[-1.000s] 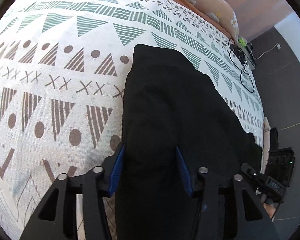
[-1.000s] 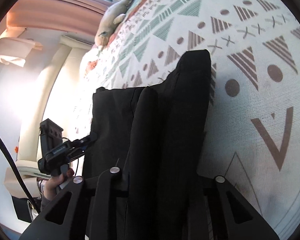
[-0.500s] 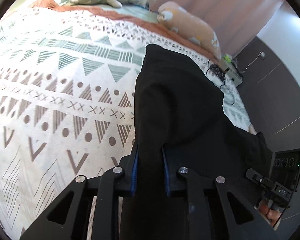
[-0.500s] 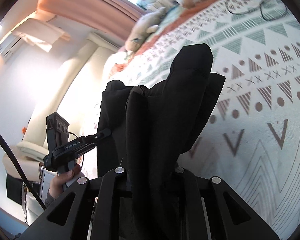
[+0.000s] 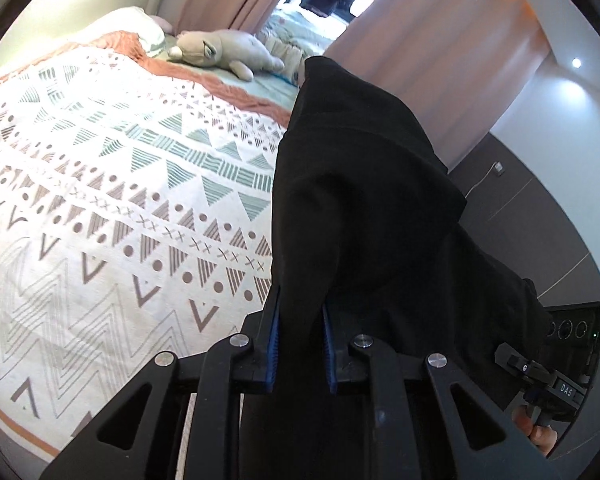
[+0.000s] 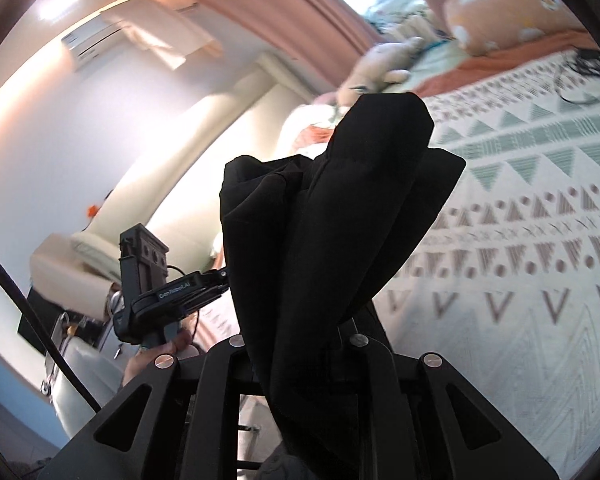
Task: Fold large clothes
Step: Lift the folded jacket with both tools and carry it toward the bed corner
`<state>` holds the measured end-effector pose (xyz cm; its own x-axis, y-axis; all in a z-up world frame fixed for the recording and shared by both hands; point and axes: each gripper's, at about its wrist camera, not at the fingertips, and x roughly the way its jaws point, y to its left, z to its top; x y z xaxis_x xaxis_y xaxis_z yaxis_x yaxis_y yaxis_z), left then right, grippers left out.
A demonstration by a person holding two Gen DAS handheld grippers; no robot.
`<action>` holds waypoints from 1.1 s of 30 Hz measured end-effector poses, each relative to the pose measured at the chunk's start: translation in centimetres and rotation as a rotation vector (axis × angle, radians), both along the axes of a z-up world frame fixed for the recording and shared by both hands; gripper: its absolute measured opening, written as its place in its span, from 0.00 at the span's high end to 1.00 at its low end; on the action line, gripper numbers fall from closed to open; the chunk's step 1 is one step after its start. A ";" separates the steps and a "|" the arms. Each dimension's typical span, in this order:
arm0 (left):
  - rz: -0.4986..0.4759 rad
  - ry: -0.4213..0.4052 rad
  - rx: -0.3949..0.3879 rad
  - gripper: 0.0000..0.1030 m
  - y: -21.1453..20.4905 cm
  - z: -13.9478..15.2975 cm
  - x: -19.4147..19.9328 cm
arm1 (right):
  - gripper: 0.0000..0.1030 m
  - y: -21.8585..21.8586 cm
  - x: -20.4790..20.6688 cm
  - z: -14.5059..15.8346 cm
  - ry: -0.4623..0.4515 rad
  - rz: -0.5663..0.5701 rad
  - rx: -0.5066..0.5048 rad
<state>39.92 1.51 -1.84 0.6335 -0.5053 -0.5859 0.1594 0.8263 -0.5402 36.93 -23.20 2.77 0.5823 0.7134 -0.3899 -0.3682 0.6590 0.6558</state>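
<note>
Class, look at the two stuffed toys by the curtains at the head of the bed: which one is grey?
The long stuffed toy lying nearer the white pillow is grey. The other one, seen in the right wrist view, is peach-orange.

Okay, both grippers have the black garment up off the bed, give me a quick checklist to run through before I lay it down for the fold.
1. Left gripper gripping the black garment: ok, blue pads pinch the cloth; its jaws have just been closing on it.
2. Right gripper gripping the garment: ok, cloth bunched between the jaws.
3. Garment spread flat between the two grippers: not ok, it hangs in bunched folds.
4. Patterned bedspread free where the garment would land: ok, the near stretch shows only the print.
5. Plush toy out of the way: ok, it lies far up by the pillows.
6. Garment's lower hem clear of the bed: cannot tell, out of view.
</note>
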 end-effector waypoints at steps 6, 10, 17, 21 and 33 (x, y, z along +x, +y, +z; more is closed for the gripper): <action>0.053 -0.084 -0.026 0.82 4.5 3.1 -2.2 | 0.87 3.6 0.1 2.6 -0.060 0.070 -0.023; 0.088 -0.119 -0.034 0.82 7.9 4.6 -3.2 | 0.87 6.8 1.0 4.0 -0.087 0.119 -0.036; 0.161 -0.147 -0.029 0.82 15.1 5.9 -4.2 | 0.87 12.6 4.9 5.1 -0.115 0.202 -0.048; 0.210 -0.158 -0.013 0.82 19.5 6.6 -4.7 | 0.87 17.2 6.3 5.8 -0.139 0.270 -0.059; 0.375 -0.188 0.081 0.82 31.9 8.9 -6.6 | 0.87 29.7 11.2 5.7 -0.164 0.460 -0.030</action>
<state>33.32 33.39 7.03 0.8643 -0.1766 -0.4709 -0.0706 0.8844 -0.4613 48.15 6.45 8.51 0.2647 0.9009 -0.3439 -0.7224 0.4214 0.5482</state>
